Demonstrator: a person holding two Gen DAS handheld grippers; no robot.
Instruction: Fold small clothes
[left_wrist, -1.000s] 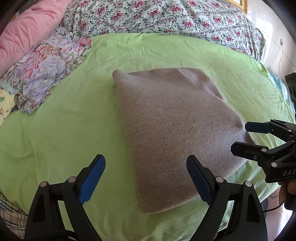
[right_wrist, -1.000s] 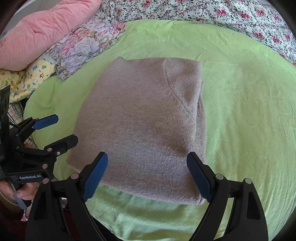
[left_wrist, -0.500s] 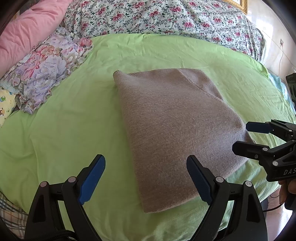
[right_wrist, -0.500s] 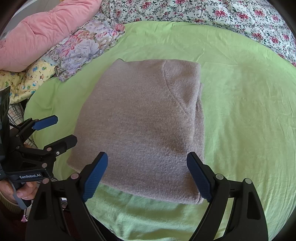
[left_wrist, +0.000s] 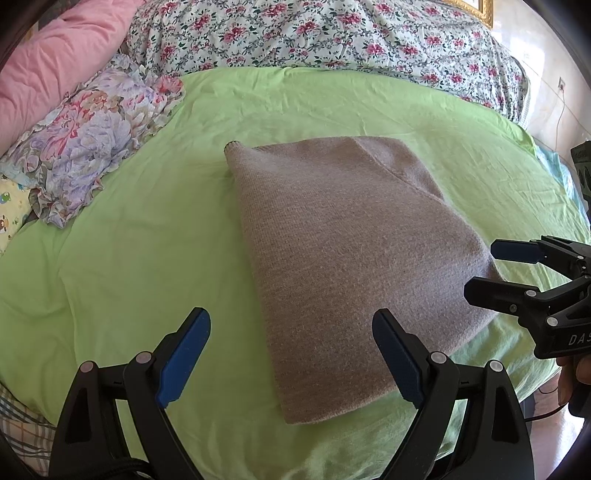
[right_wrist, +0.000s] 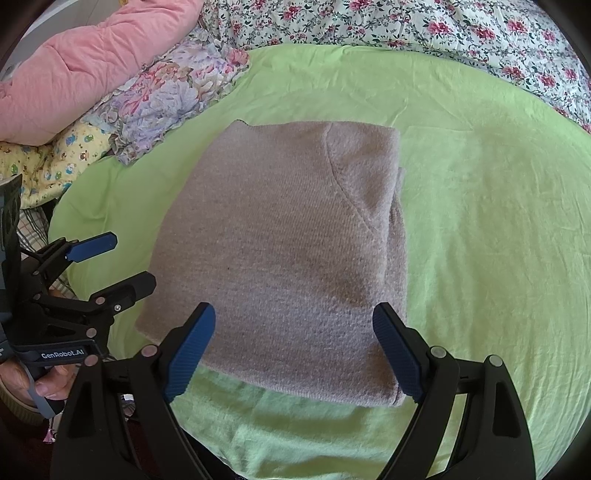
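A folded taupe knit sweater (left_wrist: 343, 251) lies flat on the lime green sheet (left_wrist: 129, 258); it also shows in the right wrist view (right_wrist: 280, 254). My left gripper (left_wrist: 291, 354) is open and empty, hovering just short of the sweater's near left corner. My right gripper (right_wrist: 293, 350) is open and empty above the sweater's near edge. Each gripper shows in the other's view: the right one (left_wrist: 495, 269) at the sweater's right side, the left one (right_wrist: 122, 262) at its left side, both apart from the fabric.
A pink quilt (right_wrist: 92, 62), a floral pillow (left_wrist: 88, 147) and a yellow printed cloth (right_wrist: 51, 162) lie at the far left. A floral duvet (left_wrist: 314, 33) runs along the back. The bed's edge is near me.
In the left wrist view the sweater has slid slightly up and away, so my left gripper has drawn back a little. The right gripper has barely moved.
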